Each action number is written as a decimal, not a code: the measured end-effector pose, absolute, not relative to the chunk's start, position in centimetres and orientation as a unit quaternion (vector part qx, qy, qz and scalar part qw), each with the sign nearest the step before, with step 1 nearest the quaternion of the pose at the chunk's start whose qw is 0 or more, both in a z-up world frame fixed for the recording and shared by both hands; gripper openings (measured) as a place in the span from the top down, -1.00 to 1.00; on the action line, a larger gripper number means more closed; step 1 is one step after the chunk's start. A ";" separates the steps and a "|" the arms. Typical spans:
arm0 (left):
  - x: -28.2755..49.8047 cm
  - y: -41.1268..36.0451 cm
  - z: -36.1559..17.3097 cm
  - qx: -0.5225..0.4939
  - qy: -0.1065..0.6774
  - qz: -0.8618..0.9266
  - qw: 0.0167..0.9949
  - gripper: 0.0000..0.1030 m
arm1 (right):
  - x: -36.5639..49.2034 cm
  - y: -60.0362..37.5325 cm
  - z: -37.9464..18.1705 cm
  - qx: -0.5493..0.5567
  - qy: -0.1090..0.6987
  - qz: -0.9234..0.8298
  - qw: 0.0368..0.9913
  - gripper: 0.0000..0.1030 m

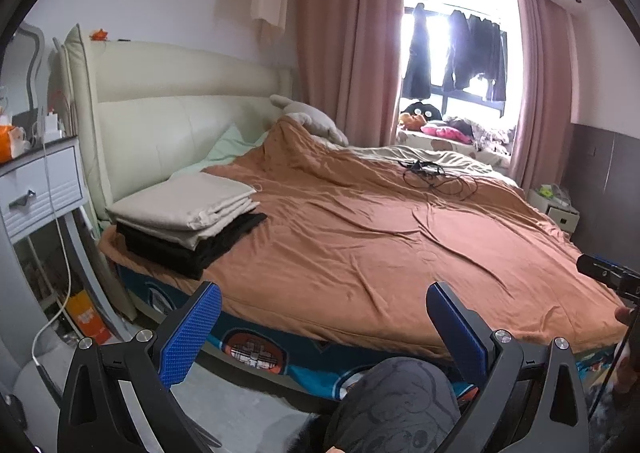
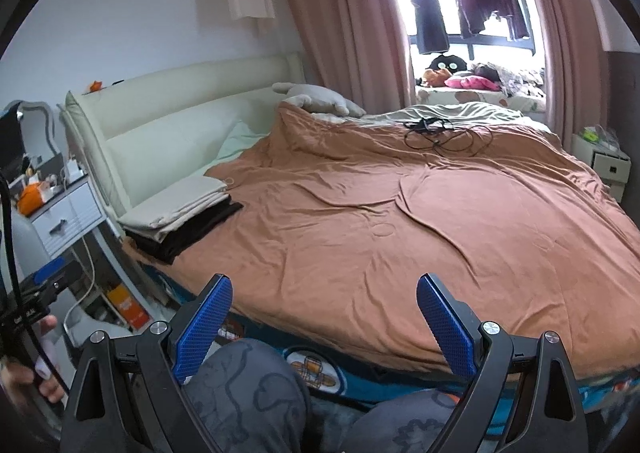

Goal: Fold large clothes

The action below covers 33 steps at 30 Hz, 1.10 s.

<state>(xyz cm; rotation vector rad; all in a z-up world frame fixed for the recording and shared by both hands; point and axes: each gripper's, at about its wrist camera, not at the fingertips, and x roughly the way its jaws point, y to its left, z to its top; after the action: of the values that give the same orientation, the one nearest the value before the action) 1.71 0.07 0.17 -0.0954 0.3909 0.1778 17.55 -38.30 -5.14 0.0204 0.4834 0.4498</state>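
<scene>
Both handheld grippers hover short of a bed's near edge, the left gripper and the right gripper each with blue-padded fingers spread wide and holding nothing. A rumpled brown cover lies across the mattress, a tangle of black cable on its far side. Folded clothes, a cream piece stacked on a black one, rest at the bed's left corner beside the cream headboard.
</scene>
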 end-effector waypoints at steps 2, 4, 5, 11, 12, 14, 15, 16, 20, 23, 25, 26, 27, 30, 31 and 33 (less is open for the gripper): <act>1.9 0.0 0.3 -0.044 0.194 0.092 0.976 -0.99 | 17.6 -38.1 -5.2 0.004 0.235 0.223 0.946 -0.82; 1.8 0.1 0.4 -0.049 0.192 0.092 0.976 -0.99 | 17.4 -37.8 -5.4 -0.003 0.232 0.228 0.946 -0.82; 1.8 0.2 0.5 -0.051 0.190 0.093 0.976 -0.99 | 17.4 -37.7 -5.4 -0.006 0.233 0.230 0.945 -0.82; 1.5 0.4 0.6 -0.061 0.188 0.093 0.976 -0.99 | 17.8 -37.5 -6.0 -0.007 0.240 0.232 0.942 -0.82; 1.5 0.4 0.7 -0.063 0.186 0.092 0.976 -0.99 | 17.8 -37.6 -6.0 -0.007 0.241 0.231 0.943 -0.82; 1.4 0.4 0.8 -0.061 0.183 0.092 0.977 -0.99 | 17.7 -37.6 -6.0 -0.006 0.241 0.232 0.942 -0.82; 1.3 0.4 0.8 -0.061 0.181 0.091 0.977 -0.99 | 17.6 -37.6 -6.0 -0.005 0.240 0.232 0.943 -0.82; 1.2 0.4 0.8 -0.061 0.180 0.091 0.977 -0.99 | 17.6 -37.7 -5.9 -0.004 0.240 0.230 0.943 -0.82; 1.0 0.2 0.9 -0.057 0.180 0.093 0.978 -0.99 | 17.5 -37.9 -5.9 0.001 0.242 0.231 0.942 -0.82; 1.1 0.1 0.9 -0.055 0.183 0.091 0.977 -0.99 | 17.3 -37.8 -6.0 -0.001 0.244 0.231 0.942 -0.82; 1.0 0.0 0.8 -0.053 0.184 0.091 0.977 -0.99 | 17.2 -37.6 -6.0 -0.004 0.243 0.231 0.942 -0.82; 1.0 -0.1 0.7 -0.052 0.185 0.089 0.977 -0.99 | 17.1 -37.6 -6.0 -0.004 0.242 0.232 0.942 -0.82; 0.9 -0.2 0.8 -0.052 0.184 0.086 0.978 -0.99 | 17.0 -37.6 -6.0 -0.002 0.241 0.234 0.942 -0.82; 0.5 -0.5 0.8 -0.045 0.181 0.085 0.979 -0.99 | 17.0 -37.4 -6.1 -0.001 0.243 0.235 0.941 -0.82; 0.5 -0.5 0.8 -0.045 0.180 0.085 0.979 -0.99 | 16.9 -37.4 -6.1 -0.003 0.243 0.235 0.941 -0.82; 0.3 -0.5 0.9 -0.046 0.179 0.083 0.979 -0.99 | 16.8 -37.3 -6.1 -0.004 0.242 0.236 0.941 -0.82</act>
<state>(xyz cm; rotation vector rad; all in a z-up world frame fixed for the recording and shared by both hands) 0.34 -0.52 0.91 -0.0933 0.3610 0.1679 16.78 -37.29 -6.09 -0.0073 0.4932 0.4817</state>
